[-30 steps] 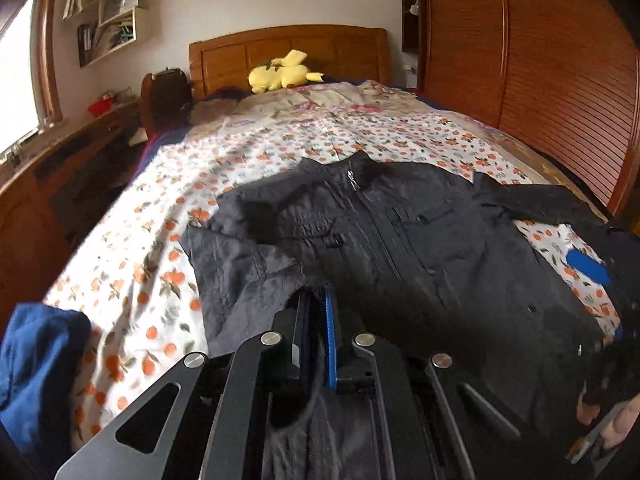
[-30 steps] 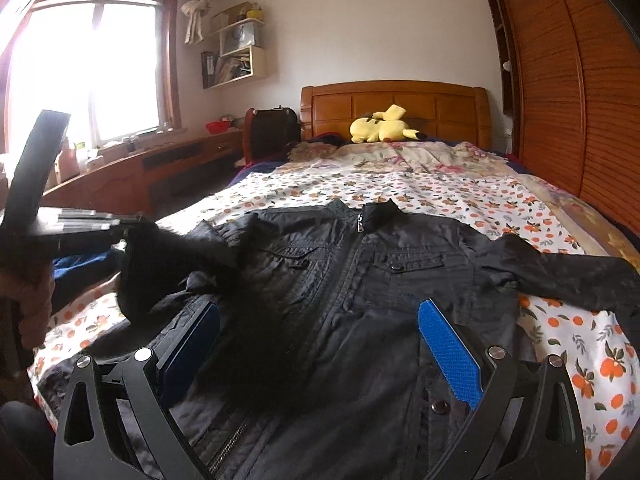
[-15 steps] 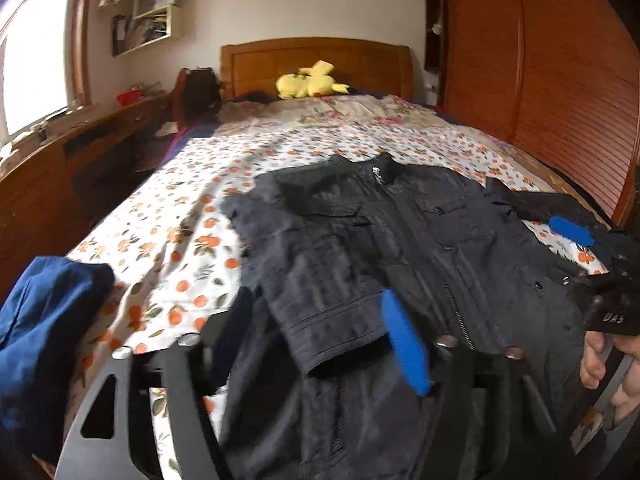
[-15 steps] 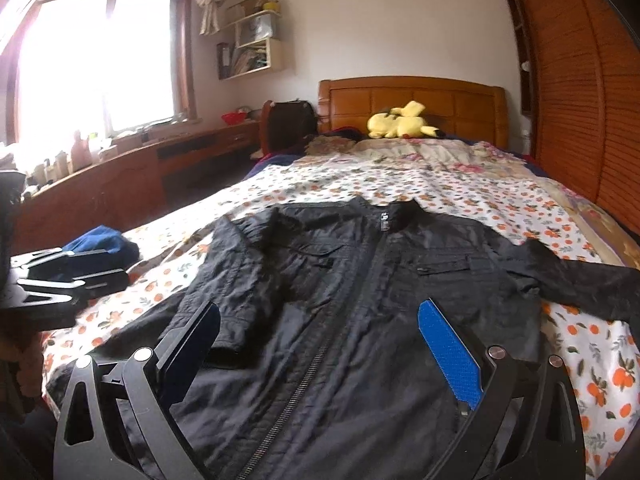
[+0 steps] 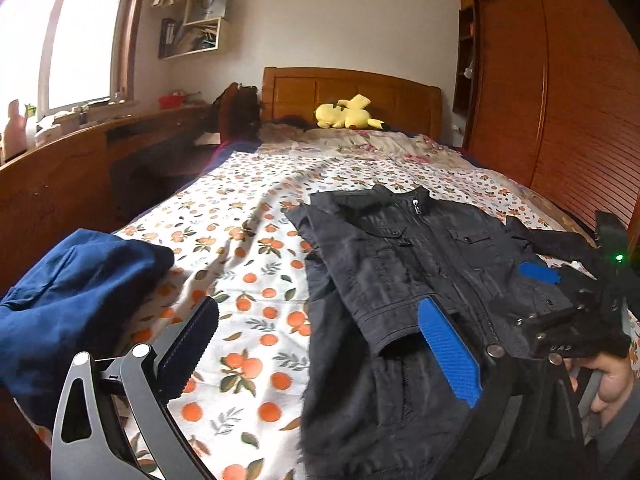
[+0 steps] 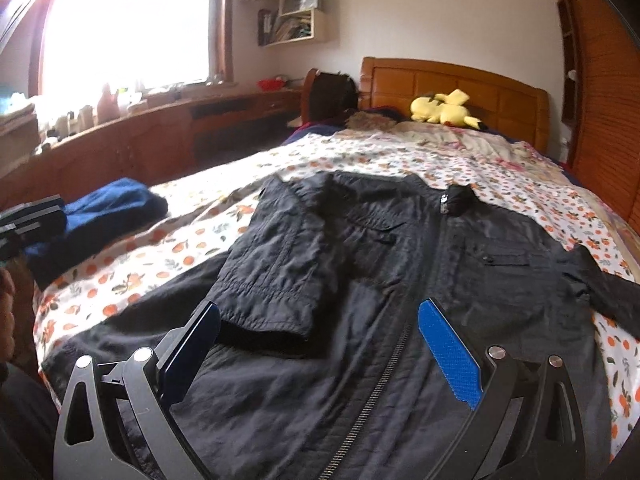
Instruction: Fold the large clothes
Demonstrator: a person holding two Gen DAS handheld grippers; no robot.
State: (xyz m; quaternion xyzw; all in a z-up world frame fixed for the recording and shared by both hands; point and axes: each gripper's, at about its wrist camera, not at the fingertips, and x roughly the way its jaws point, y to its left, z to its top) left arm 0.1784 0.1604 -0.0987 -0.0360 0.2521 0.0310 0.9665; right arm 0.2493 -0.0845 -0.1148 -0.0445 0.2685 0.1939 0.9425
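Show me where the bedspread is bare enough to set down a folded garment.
The widest bare stretch of the orange-print bedspread lies between the blue garment and the black jacket. More lies between the jacket collar and the yellow plush toy. The near right side is crowded by the jacket's outstretched sleeve.

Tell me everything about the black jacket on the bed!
The black jacket lies flat, front up, on the orange-print bedspread, collar toward the headboard. It looks like thin, crinkly fabric, zipped up the middle, with snap chest pockets. One sleeve is folded across its chest; the other stretches sideways. Both grippers hang open over it, gripping nothing.
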